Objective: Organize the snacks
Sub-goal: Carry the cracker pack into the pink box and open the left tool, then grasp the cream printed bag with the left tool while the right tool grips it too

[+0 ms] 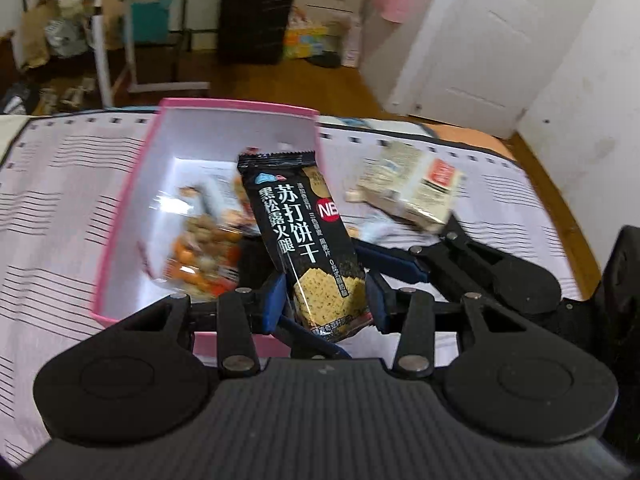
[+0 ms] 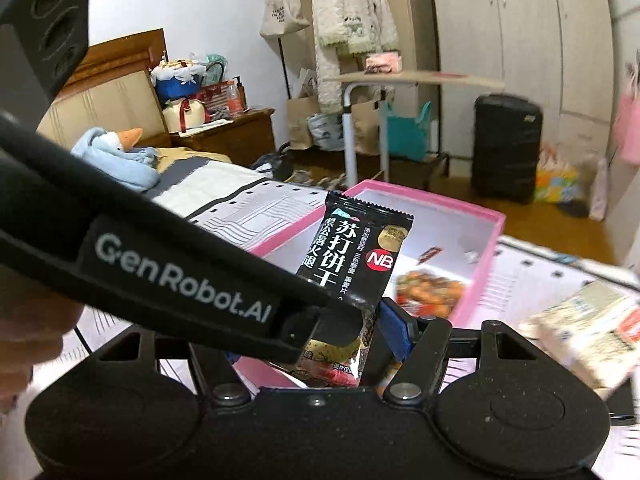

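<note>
A: Where is the black cracker packet [image 1: 310, 240] now?

B: It stands almost upright between the blue pads [image 1: 276, 300] of the left claw [image 1: 326, 300], which pinches its lower end. It is over the near edge of the pink box [image 1: 132, 208], and the box rests on a striped bed cover [image 1: 60, 184].

A: And the right claw [image 2: 360, 332]?

B: In its own view the same packet [image 2: 356, 252] also sits between its fingers, but the left tool crosses in front, so I cannot tell if it presses or is spread.

A: Other snacks?

B: A bag of mixed nuts [image 1: 204, 256] lies inside the box. A beige packet [image 1: 412, 186] lies on the cover, just right of the box.
</note>
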Motion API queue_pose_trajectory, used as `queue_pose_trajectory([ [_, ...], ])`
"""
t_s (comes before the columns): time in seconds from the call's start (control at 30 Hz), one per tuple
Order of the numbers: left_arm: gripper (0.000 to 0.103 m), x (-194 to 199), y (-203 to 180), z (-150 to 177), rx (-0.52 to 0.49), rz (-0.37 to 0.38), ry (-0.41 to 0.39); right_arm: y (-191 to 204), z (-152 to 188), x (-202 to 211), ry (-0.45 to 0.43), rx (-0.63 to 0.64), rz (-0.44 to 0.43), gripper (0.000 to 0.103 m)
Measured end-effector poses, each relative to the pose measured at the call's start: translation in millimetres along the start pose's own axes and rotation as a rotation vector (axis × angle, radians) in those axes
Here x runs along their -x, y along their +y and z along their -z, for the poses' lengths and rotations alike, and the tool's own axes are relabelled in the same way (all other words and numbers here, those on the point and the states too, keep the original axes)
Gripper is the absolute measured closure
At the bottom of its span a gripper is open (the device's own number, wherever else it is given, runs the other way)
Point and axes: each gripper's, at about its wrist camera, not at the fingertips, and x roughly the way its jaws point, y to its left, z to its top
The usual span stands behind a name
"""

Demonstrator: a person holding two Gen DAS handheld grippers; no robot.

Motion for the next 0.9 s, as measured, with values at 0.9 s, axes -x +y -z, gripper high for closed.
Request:
queue_pose_trajectory([
  [0.9, 0.055, 10, 55, -16, 0.088, -0.121, -0.024, -43, 12, 50, 0.056, -0.071, 0.027, 0.018],
])
